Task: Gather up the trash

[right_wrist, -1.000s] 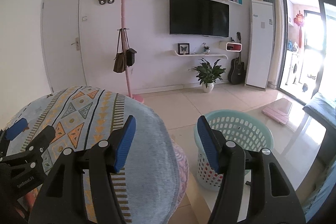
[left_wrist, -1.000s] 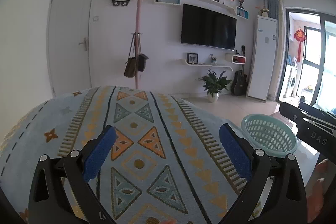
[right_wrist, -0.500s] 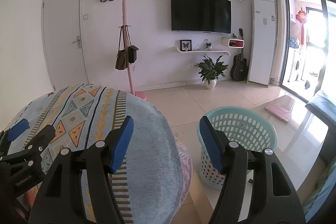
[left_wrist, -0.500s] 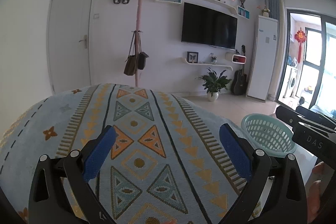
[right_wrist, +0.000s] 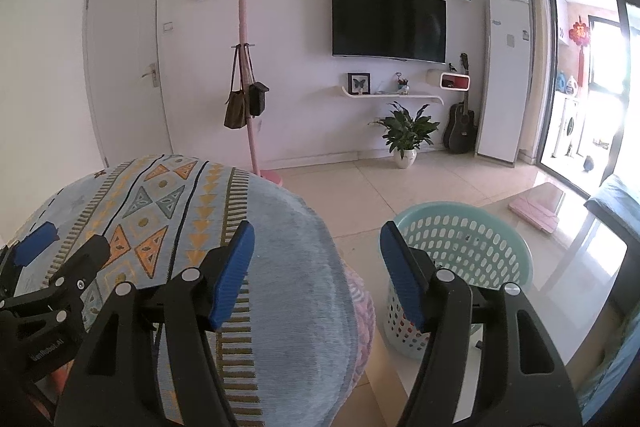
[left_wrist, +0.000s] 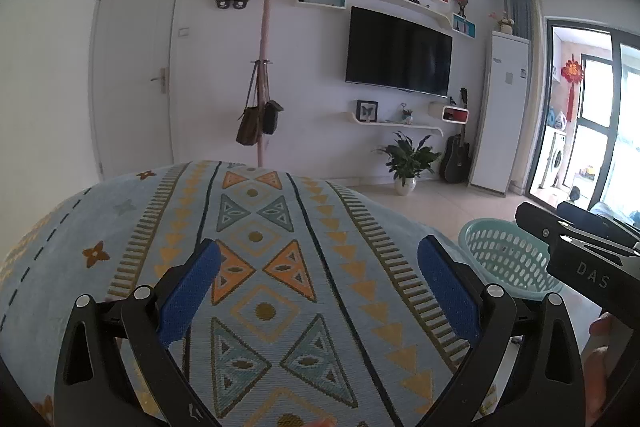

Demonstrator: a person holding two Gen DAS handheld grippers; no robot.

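Grippers are hovering over a patterned cloth (left_wrist: 256, 267) that is covering a rounded desk, and the mint basket (right_wrist: 460, 247) is serving as the landmark. Left gripper (left_wrist: 320, 291) is standing with its blue pads wide apart above the cloth's triangle and diamond bands, nothing between them; the basket (left_wrist: 504, 259) is sitting to its right, past the cloth's edge and lower, on the tiled floor (right_wrist: 360, 179). Right gripper (right_wrist: 316, 267) is also standing with jaws apart and empty: its left pad is lying over the plain blue rim of the cloth (right_wrist: 280, 267), its right pad is overlapping the basket's near wall in the wrist view. Whether either pad is touching the cloth I cannot tell. The basket is standing upright just beside the desk, its perforated wall showing; what is lying inside it cannot be told. No trash is showing on the cloth within either view. Beyond the basket, a potted plant (right_wrist: 404, 135) and a guitar (right_wrist: 462, 127) are standing against the far wall, with a TV (right_wrist: 388, 23) hanging above them and a coat rack (right_wrist: 246, 67) to the left of it.
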